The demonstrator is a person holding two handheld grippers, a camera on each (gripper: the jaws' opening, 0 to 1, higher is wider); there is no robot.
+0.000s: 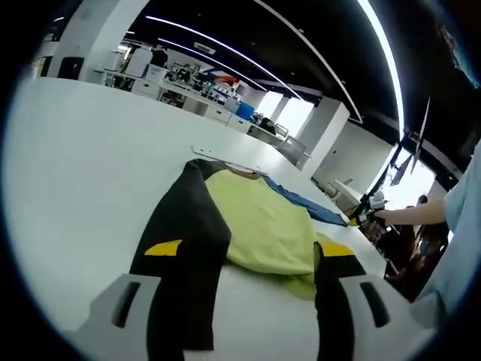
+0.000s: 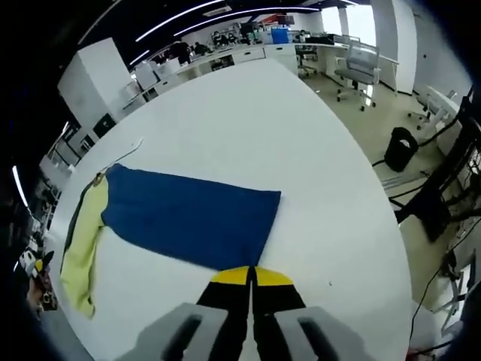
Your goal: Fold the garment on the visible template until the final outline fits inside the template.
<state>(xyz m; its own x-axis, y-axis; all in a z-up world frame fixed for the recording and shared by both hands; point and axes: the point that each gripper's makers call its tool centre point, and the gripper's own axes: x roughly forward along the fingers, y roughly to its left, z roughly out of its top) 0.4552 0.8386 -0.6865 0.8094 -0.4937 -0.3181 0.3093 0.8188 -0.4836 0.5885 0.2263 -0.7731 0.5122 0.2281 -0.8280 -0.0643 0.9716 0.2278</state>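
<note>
The garment (image 2: pixel 188 214) lies flat on the white desk (image 2: pixel 301 135), its blue part spread wide and its yellow part (image 1: pixel 263 226) at one end, probably laid out ready for folding; the left tool (image 1: pixel 255 259) hovers with jaws spread above the yellow cloth, pinching nothing; the right tool (image 2: pixel 250 282) has jaws pressed together just beside the blue edge, seemingly empty; office chairs (image 2: pixel 361 64) and a dark bin (image 2: pixel 402 147) stand well apart.

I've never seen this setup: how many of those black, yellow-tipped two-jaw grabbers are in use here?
2. The left gripper stands open before the yellow, blue and black garment; the right gripper is shut at the garment's blue edge, on the white table.
</note>
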